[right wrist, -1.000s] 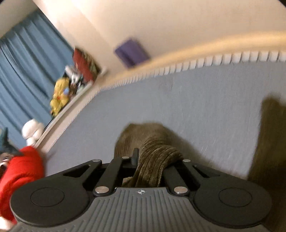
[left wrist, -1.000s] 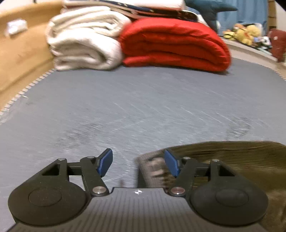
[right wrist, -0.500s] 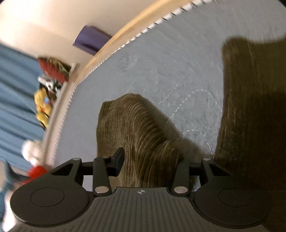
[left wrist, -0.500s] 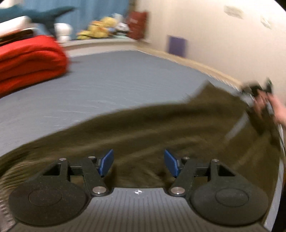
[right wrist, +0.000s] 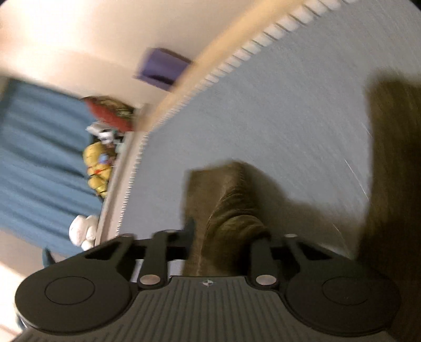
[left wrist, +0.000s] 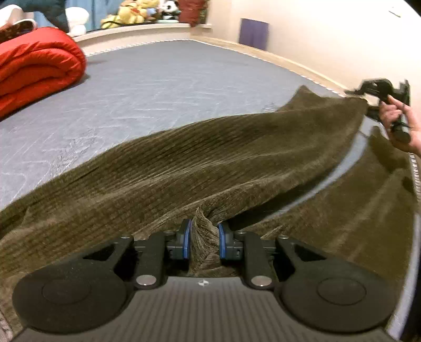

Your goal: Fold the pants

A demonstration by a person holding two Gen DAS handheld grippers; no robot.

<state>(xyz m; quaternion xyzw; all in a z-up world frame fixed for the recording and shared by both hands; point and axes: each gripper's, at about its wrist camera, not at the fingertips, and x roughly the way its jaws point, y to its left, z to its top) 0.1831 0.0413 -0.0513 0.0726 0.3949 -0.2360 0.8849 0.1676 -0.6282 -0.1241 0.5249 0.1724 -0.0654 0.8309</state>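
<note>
Olive-brown corduroy pants (left wrist: 210, 163) lie stretched across the grey bed (left wrist: 163, 79). My left gripper (left wrist: 202, 242) is shut on a bunched fold of the pants near their middle edge. My right gripper (right wrist: 223, 242) is shut on the end of one pant leg (right wrist: 226, 200) and holds it above the bed. In the left wrist view the right gripper (left wrist: 379, 92) shows at the far right, in a hand, pulling that leg taut. The other leg (left wrist: 368, 200) lies flat below it and also shows in the right wrist view (right wrist: 392, 163).
A folded red quilt (left wrist: 36, 68) sits at the far left of the bed. Stuffed toys (left wrist: 136, 10) line a ledge by the blue curtain (right wrist: 39, 147). The wall with a purple patch (left wrist: 254, 34) runs along the bed's right edge.
My left gripper swung from bare bed to over the pants and closed on a fold. My right gripper opened briefly half a second ago and is shut on the leg end again.
</note>
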